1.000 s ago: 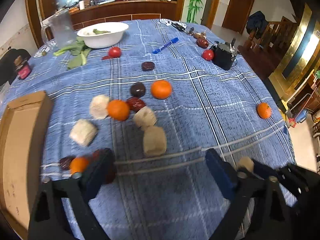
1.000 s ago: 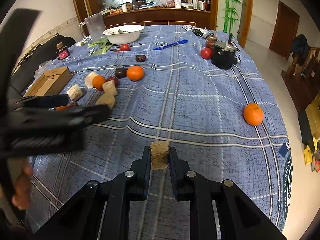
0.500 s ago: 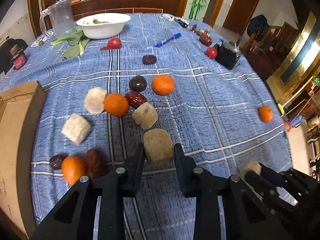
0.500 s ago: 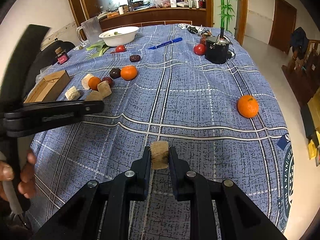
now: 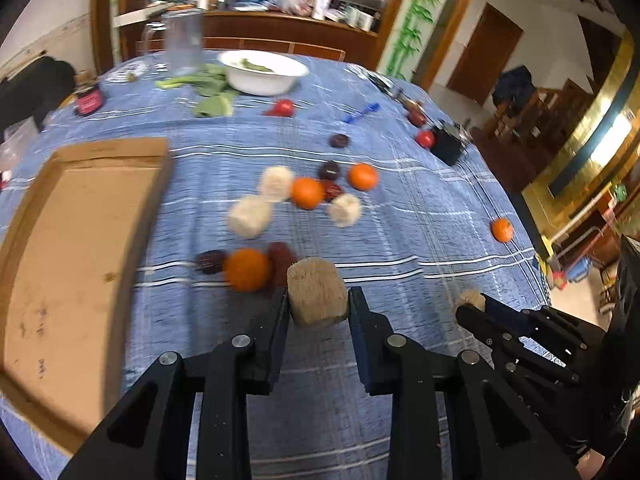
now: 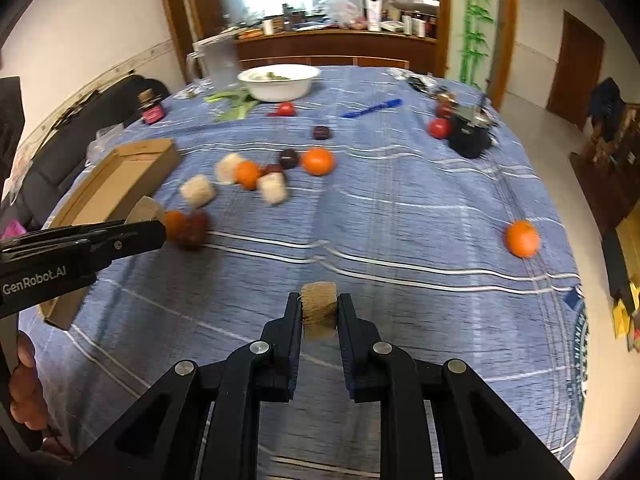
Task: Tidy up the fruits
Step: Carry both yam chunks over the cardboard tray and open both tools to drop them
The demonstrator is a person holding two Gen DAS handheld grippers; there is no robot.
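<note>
L gripper point(image 5: 318, 304) squeezed tight on a tan fuzzy block point(image 5: 316, 297), held up off the blue checked cloth point(image 5: 420, 216), near the front edge of the table. Block sticks out past the finger tips (top part showing, sides pressed by both fingers).

R gripper point(image 6: 319, 308) also pinched shut, on a smaller tan block point(image 6: 319, 309), up over the front middle of the cloth point(image 6: 400, 208). In the left wrist view, same R gripper point(image 5: 474, 306) seen at the right edge w/ its block point(image 5: 471, 299) poking out the tip.

Just past the L block: an orange point(image 5: 247, 269) w/ a dark red fruit point(image 5: 282, 258) touching its right side and another dark one point(image 5: 211, 261) on its left. Blurry, so can't tell what kind.

Farther back, mid table: a bunch of pale blocks point(image 5: 250, 215), oranges point(image 5: 307, 192) and dark fruits point(image 5: 330, 170) close together. One more orange point(image 5: 502, 229) alone near the right edge.

Cardboard box point(image 5: 84, 248) open at the left edge. White bowl point(image 5: 264, 72) at the far edge, w/ green leaves point(image 5: 208, 92) beside it, a red tomato point(image 5: 283, 107) and a blue pen point(image 5: 361, 112) near.
</note>
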